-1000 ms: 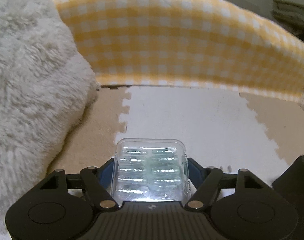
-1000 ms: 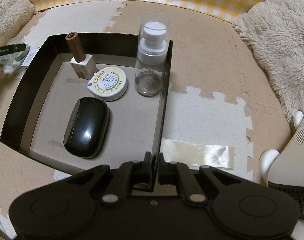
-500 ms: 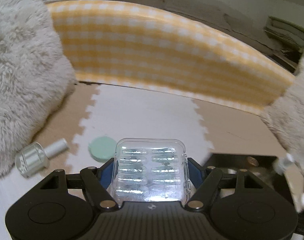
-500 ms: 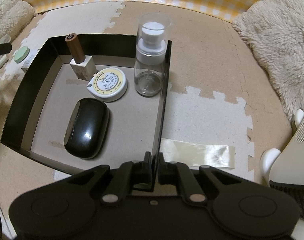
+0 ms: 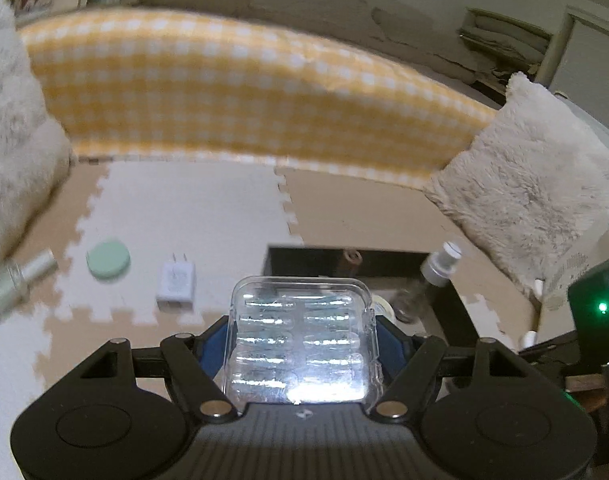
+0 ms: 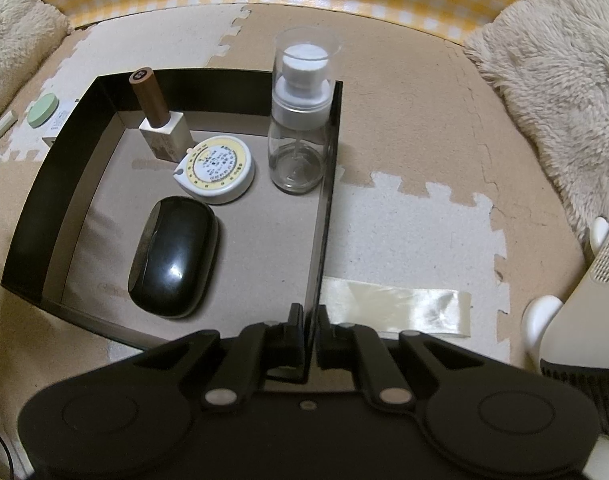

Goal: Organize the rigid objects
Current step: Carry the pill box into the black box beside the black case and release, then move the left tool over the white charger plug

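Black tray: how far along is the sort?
Done: black tray holds a nail polish bottle, tape measure, black case and spray bottle.
In hand: left tongs grip a clear plastic case; right tongs pinch the tray wall.
Left: white charger, green disc, silver vial on the mat.

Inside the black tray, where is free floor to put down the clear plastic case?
In the black tray, the left strip between its left wall and the black oval case is bare, as is the right strip between that case and the right wall. The far end is crowded: the wooden-capped bottle, tape measure and spray bottle. The left gripper holds the clear case.
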Available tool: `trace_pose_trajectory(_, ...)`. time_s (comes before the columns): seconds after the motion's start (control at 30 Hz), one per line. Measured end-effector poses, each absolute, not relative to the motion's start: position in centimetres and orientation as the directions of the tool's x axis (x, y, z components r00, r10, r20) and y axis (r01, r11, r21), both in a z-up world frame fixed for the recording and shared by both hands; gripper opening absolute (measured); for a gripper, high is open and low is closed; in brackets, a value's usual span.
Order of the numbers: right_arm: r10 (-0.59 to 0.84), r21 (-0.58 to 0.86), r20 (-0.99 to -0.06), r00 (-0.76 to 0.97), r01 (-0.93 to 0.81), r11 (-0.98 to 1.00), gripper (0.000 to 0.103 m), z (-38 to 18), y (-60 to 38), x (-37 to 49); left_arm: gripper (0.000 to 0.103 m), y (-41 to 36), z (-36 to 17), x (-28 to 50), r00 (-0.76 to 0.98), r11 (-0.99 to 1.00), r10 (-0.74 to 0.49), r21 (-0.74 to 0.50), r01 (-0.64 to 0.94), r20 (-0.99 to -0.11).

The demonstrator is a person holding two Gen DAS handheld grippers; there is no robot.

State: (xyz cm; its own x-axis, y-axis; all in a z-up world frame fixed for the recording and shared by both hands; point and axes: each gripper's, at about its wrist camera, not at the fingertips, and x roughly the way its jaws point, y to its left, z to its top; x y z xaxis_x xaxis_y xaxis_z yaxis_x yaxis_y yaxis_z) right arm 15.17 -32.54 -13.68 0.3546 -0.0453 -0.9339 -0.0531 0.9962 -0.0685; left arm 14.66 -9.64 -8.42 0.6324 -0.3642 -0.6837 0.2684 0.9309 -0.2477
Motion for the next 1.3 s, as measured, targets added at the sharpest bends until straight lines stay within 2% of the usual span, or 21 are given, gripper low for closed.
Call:
trace_pose_trajectory(0.17,-0.048,-0.071,-0.934,0.355,-0.053,0.996,0.006,-13.7,-32.5,15.2,0.074,-10.7,-9.9,14.0,0.589,0.914,-0.402,-0.349,0.209,-0.701)
trace_pose_trajectory(0.43,-0.048,-0.071,-0.934,0.355,-0.054,0.996,0.006,-13.7,-32.6,15.1,0.075,-12.2,-11.2,13.7,0.606,0.928,-0.367,-0.327,0.181,-0.706)
trace_pose_trajectory(0.67,-0.049,-0.072,-0.933,0.355,-0.054,0.996,0.006,-13.7,-32.6,15.1,0.074,-12.4,-11.4,13.8,0.648,0.927,-0.365,-0.328,0.183,-0.668)
trace_pose_trajectory(0.87,-0.049,-0.073,-0.933,0.355,-0.054,0.996,0.006,-13.7,-32.6,15.1,0.084,-12.9,-11.3,13.6,0.64,0.926,-0.373,-0.316,0.208,-0.671)
trace_pose_trajectory(1.17,-0.049,-0.072,-0.933,0.356,-0.053,0.996,0.006,-13.7,-32.6,15.1,0.085,-12.9,-11.2,13.5,0.608,0.933,-0.359,-0.285,0.219,-0.709)
trace_pose_trajectory(1.3,-0.049,-0.072,-0.933,0.356,-0.053,0.996,0.006,-13.7,-32.6,15.1,0.09,-13.0,-11.1,13.5,0.596,0.938,-0.346,-0.266,0.222,-0.724)
